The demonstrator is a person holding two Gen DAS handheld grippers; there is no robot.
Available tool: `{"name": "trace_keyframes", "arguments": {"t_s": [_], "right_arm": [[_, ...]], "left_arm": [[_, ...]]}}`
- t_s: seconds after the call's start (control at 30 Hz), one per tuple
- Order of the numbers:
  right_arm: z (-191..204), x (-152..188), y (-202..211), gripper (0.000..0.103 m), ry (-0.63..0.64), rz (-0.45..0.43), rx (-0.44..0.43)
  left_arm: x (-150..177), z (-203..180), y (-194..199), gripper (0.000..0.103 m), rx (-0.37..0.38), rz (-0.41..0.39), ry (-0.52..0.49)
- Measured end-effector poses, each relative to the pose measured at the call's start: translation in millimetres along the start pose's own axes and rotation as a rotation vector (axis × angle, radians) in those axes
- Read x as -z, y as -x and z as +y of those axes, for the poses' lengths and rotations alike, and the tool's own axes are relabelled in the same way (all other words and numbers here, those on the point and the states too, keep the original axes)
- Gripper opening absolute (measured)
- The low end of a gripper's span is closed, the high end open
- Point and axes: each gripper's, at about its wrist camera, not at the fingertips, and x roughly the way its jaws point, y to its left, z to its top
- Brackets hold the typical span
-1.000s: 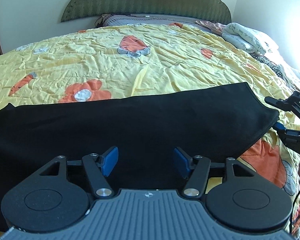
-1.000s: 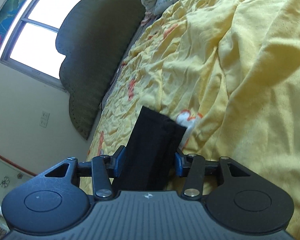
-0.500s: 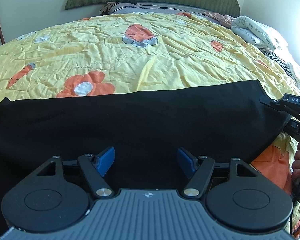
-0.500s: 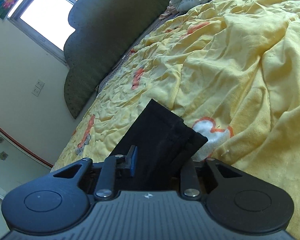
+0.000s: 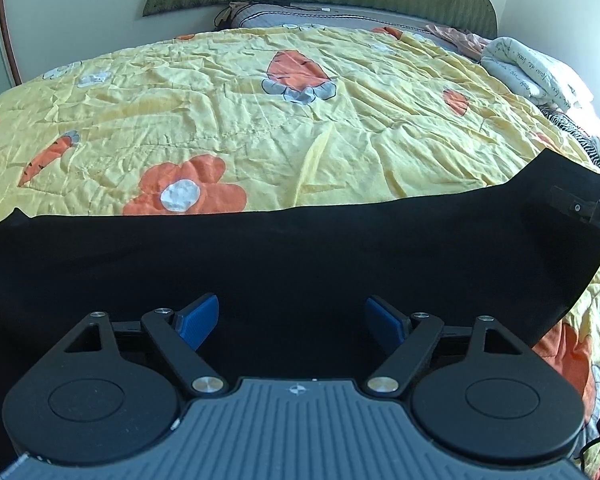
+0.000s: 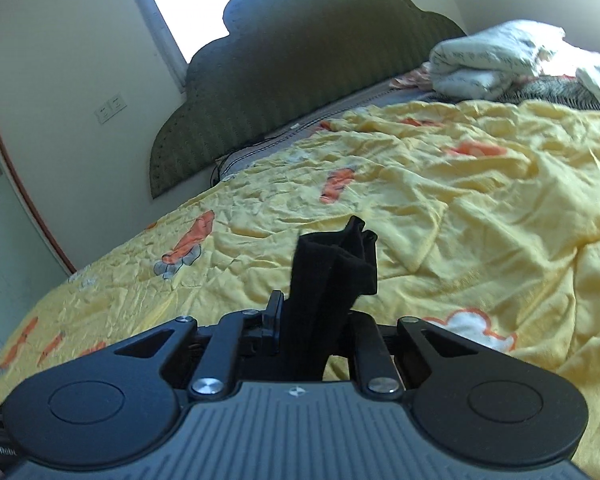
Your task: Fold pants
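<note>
"GenRobo…" lettering, cut off at frame edge, on right claw (image 6: pixel 312 320) housing, lower left.

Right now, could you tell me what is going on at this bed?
A person with a gripper in each hand is folding black pants on a yellow flowered bedspread. The right gripper is shut on one end of the pants and lifts it. The left gripper is open over the middle, holding nothing.

Pants (image 5: pixel 300 264) L end cut off; R gripper (image 6: pixel 312 316) pads hidden.
</note>
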Motion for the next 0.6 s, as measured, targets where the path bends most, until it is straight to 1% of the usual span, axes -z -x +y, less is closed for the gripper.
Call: {"name": "trace_keyframes", "arguments": {"t_s": [0.07,0.13,0.2,0.33,0.37,0.43,0.53,0.6], "right_arm": [[14.8,1.7,0.6,0.014,0.068,-0.003,-0.002],[28.0,5.3,1.2,0.014,0.130,-0.004,-0.003],[37.7,8.6,0.6,0.014,0.179,-0.002,-0.003],[50.6,15.9,-0.3,0.014,0.233,0.012,-0.027],[54.2,17.8,-0.1,0.014,0.248,0.016,-0.033],[63.7,22.8,1.0,0.014,0.292,0.023,-0.050],[78.7,30.3,3.8,0.014,0.366,0.033,-0.075],[89.8,36.7,6.2,0.014,0.437,0.035,-0.085]], "left_arm": [[-6.1,2.4,-2.5,0.082,0.049,0.015,0.042],[-12.6,5.8,-6.8,0.082,0.124,0.036,0.109],[-19.3,10.3,-12.8,0.082,0.230,0.059,0.205],[-32.1,9.8,-29.6,0.084,0.487,0.115,0.401],[-34.8,7.1,-35.0,0.084,0.540,0.129,0.442],[-38.7,1.5,-47.5,0.086,0.621,0.156,0.519],[-39.4,-0.7,-69.3,0.087,0.700,0.220,0.633],[-38.3,1.4,-82.2,0.087,0.704,0.261,0.702]]}}
